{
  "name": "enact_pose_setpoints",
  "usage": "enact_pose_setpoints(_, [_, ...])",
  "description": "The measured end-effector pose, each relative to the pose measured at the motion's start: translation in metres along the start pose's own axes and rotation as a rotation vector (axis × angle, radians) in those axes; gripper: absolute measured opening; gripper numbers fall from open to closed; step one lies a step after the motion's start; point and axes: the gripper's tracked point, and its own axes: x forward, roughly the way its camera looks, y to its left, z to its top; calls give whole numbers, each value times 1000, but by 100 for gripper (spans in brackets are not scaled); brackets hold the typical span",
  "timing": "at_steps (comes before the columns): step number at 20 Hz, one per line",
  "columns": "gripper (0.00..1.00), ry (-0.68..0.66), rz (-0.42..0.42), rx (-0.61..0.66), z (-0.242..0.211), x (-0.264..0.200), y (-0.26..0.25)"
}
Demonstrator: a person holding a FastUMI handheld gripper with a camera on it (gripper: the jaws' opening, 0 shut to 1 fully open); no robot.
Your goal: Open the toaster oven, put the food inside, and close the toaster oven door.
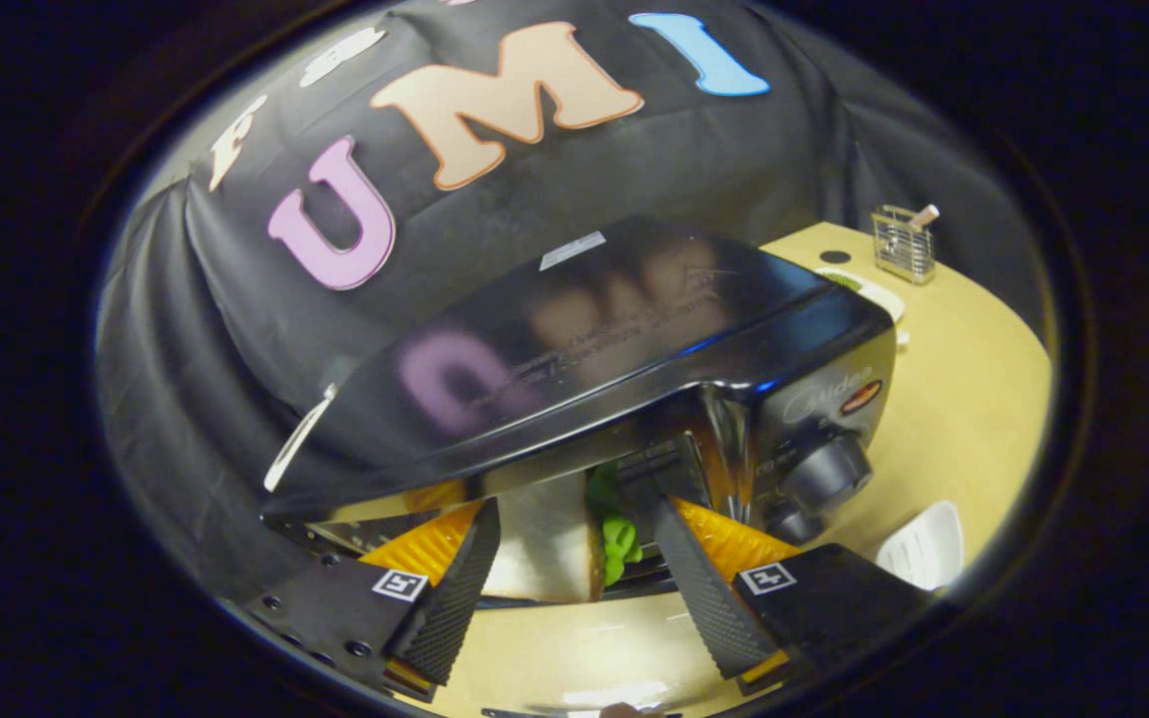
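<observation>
While sandwich enters toaster oven, tool seems parted.

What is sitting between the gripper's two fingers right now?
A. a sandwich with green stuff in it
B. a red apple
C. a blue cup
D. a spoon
A: the sandwich, pale bread with green filling at its edge, sits between the spread fingers of the gripper, at the open mouth of the toaster oven; the fingers look apart from it.
</observation>
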Motion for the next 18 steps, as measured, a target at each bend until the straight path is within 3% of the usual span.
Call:
enact_pose_setpoints(4, [98, 9, 35, -52, -5, -25, 10])
enact_pose_setpoints(11, [98, 121, 174, -175, -42, -77, 35])
enact_pose_setpoints(18, [98, 351, 310, -343, -105, -127, 41])
